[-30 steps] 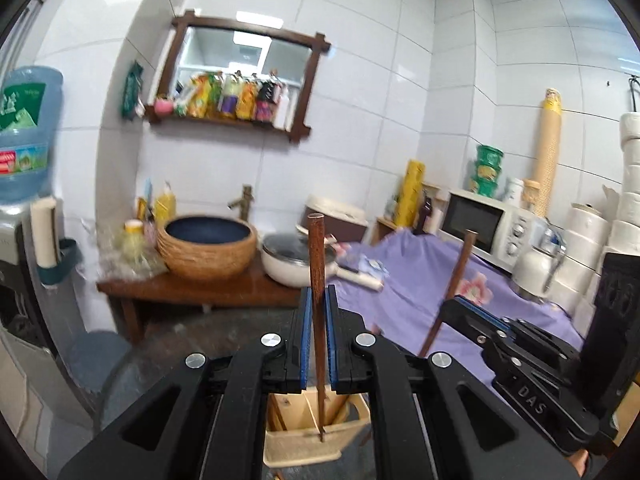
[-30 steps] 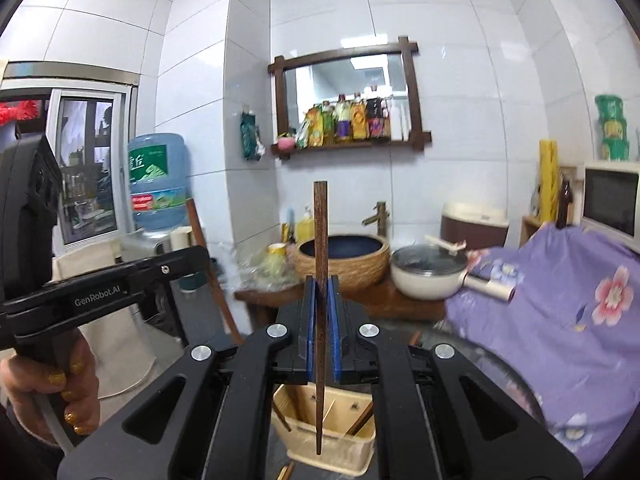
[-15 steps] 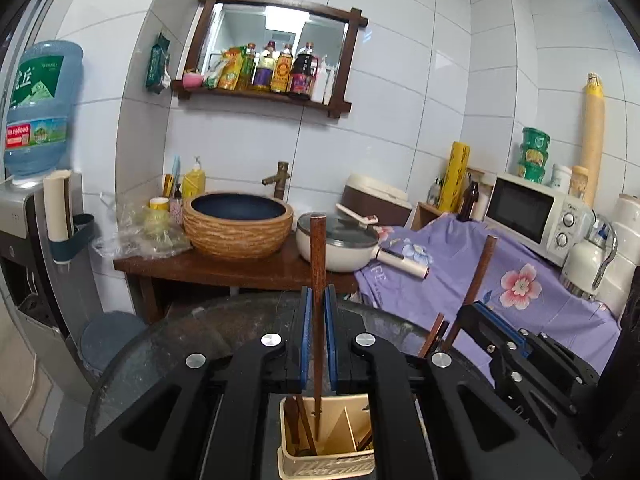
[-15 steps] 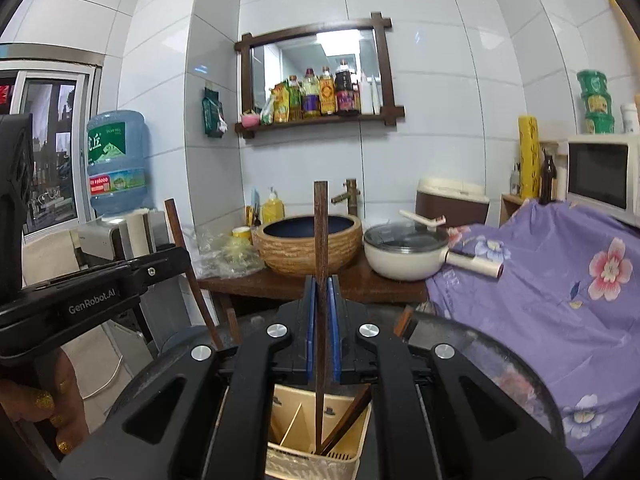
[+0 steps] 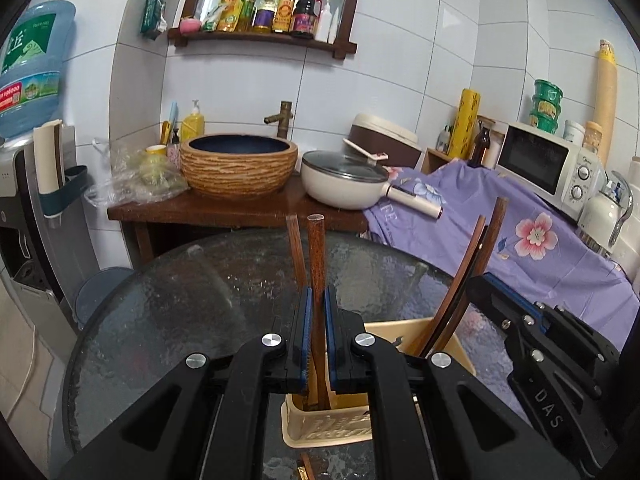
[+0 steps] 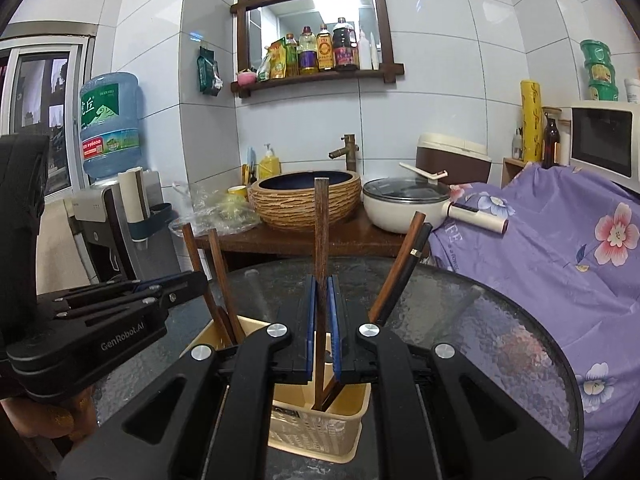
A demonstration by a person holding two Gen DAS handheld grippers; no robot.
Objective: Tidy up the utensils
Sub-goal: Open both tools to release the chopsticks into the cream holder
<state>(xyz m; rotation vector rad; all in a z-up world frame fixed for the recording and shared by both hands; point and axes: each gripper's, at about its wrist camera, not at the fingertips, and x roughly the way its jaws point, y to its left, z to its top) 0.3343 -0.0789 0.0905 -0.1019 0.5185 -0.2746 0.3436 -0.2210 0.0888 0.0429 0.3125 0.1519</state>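
Two pairs of tongs are each clamping one upright wooden chopstick: the left tongs (image 5: pixel 315 334) are gripping a chopstick (image 5: pixel 316 256) whose long axis is running 12 to 6 o'clock, tip already dipping into the left compartment of the beige holder (image 5: pixel 320 428) directly below. At 3 o'clock, the right tongs (image 6: pixel 321 330) are pinching a second chopstick (image 6: pixel 321 232) over the right compartment. Three other sticks are leaning inside, one left and two right, on the glass worktop (image 6: pixel 500 320).
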